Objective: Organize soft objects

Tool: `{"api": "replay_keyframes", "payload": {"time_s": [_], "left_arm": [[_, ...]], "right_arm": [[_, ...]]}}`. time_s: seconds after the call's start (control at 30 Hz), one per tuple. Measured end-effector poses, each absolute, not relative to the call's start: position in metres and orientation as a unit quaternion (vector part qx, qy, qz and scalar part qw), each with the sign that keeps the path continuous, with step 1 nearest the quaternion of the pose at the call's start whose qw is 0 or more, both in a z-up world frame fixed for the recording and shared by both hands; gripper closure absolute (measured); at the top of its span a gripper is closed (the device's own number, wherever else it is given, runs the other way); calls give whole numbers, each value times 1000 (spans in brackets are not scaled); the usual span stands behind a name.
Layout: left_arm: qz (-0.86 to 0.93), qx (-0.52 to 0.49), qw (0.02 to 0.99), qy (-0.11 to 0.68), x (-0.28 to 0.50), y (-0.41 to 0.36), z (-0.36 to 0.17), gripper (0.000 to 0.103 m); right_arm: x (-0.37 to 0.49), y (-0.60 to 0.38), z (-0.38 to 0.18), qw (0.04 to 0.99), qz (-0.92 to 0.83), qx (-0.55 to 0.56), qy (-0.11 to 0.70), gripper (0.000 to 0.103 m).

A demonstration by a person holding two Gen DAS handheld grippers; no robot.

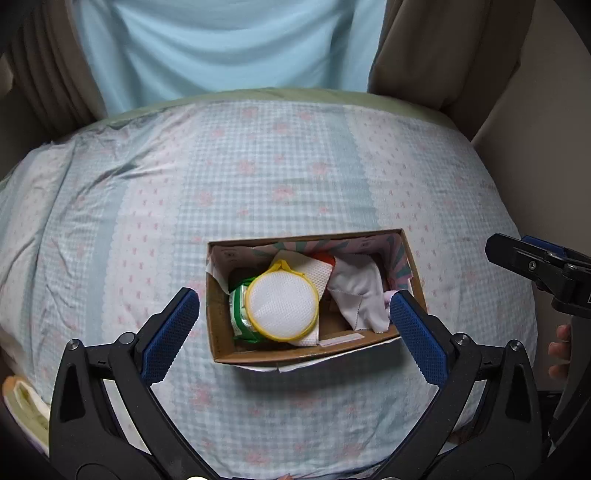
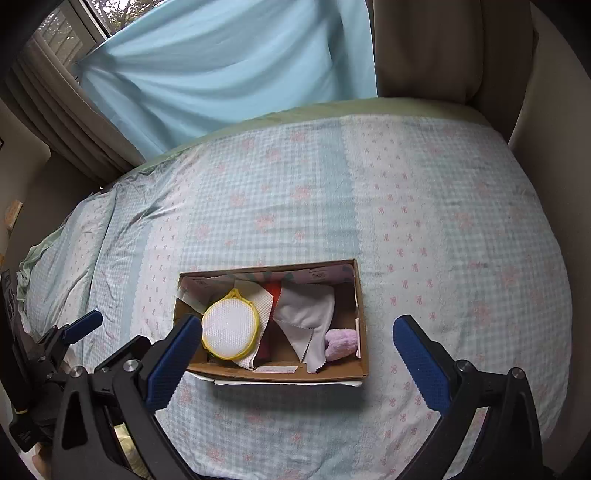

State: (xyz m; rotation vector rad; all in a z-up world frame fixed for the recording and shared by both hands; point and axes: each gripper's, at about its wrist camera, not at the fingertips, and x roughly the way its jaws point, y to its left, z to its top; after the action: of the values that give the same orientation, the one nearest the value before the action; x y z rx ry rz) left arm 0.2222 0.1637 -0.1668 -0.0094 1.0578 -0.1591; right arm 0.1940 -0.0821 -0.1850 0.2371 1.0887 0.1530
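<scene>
A cardboard box (image 1: 258, 356) (image 2: 343, 371) sits on the bed. In it lie a round white mesh pouch with a yellow rim (image 1: 282, 306) (image 2: 229, 326), a green packet (image 1: 238, 314), a white textured cloth (image 1: 316, 275), a pale grey cloth (image 1: 360, 291) (image 2: 306, 314), something red (image 2: 272, 288) and a lilac plush item (image 2: 341, 343). My left gripper (image 1: 293, 325) is open and empty, hovering above the box. My right gripper (image 2: 297, 350) is open and empty, also above the box. Each gripper shows at the edge of the other's view.
The bed is covered with a light blue checked quilt with pink bows (image 1: 258, 177) (image 2: 424, 221). A light blue curtain (image 1: 229, 44) (image 2: 221, 62) and beige drapes (image 1: 436, 48) hang behind it. A window (image 2: 74, 29) is at the far left.
</scene>
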Motion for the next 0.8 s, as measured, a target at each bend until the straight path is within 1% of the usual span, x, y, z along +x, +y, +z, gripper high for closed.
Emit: {"api": "replay_keyframes", "payload": {"time_s": [0.2,0.37,0.57,0.8], "left_arm": [[-51,-9,904,424,186,151,-88,0],[-51,-5,928,370,154,136,-40,0],[-59,-3,945,323,119,119,-4,0],[-58,-4,952,302,100,110,9,0]], "right_arm": [[149,-106,-102,898,60,70,431,0],[113,-122,-58,923,41,46,379,0],[79,-141,-34,939,14,40,342,0],[61,-151,-27,947,-4,29,319,0]]}}
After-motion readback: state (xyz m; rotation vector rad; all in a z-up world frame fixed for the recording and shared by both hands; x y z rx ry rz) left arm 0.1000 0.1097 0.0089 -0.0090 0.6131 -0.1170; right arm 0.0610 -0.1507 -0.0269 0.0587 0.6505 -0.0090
